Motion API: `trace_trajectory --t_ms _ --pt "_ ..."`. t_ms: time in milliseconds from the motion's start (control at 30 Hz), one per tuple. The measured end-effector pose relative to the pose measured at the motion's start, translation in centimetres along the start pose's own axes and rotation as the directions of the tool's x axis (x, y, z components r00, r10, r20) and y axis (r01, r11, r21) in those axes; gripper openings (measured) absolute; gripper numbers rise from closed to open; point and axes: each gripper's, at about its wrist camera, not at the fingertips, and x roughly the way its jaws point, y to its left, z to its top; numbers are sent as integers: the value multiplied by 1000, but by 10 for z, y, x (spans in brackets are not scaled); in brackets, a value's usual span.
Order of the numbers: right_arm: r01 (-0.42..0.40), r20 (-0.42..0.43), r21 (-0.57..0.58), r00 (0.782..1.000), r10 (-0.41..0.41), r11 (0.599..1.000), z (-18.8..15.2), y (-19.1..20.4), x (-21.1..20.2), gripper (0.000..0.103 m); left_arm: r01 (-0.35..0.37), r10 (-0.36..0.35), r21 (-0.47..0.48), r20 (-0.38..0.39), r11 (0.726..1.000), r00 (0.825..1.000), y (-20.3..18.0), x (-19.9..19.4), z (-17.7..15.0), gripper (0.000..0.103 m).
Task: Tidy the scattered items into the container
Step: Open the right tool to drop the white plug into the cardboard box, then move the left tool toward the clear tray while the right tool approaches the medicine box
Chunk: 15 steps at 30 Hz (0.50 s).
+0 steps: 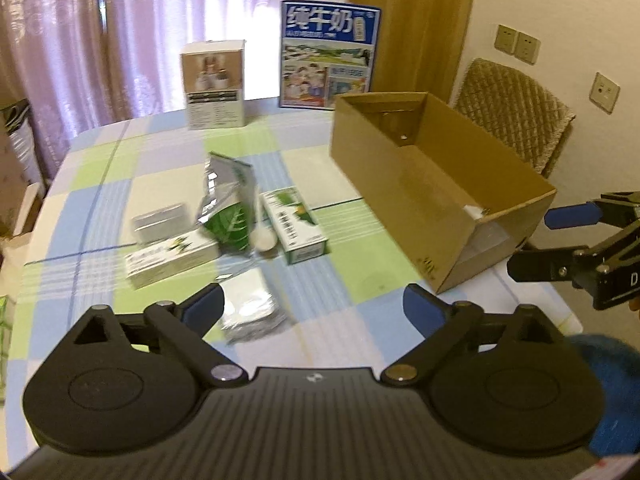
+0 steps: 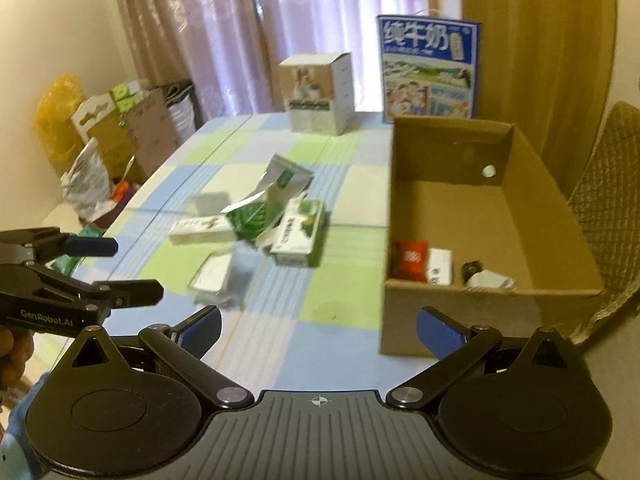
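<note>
Left wrist view shows the left tool [image 1: 312, 306] spread wide with nothing between its fingers, above a checked table [image 1: 352, 216] where green-and-white cartons [image 1: 296, 226], a torn foil pouch [image 1: 230, 204] and a flat white packet [image 1: 250, 308] lie scattered. Right of them sits the open cardboard box [image 2: 460, 200], holding a red packet [image 2: 410, 261] and small white items at its near end. The right tool [image 2: 319, 326] is likewise wide and empty.

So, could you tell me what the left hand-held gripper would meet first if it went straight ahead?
Probably the flat silver packet lying on the tablecloth just ahead of the open left hand-held gripper; depth is unclear.
</note>
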Motion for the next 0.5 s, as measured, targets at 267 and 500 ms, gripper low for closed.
trace_trajectory --t_ms 267,500 --pt "-16 -42 -28 999 15 999 -12 22 14 101 -52 51 -48 -23 997 998 30 -15 -25 99" --pt "-34 -78 -36 996 31 999 -24 34 28 101 -92 87 -88 -56 992 995 51 -20 -49 99"
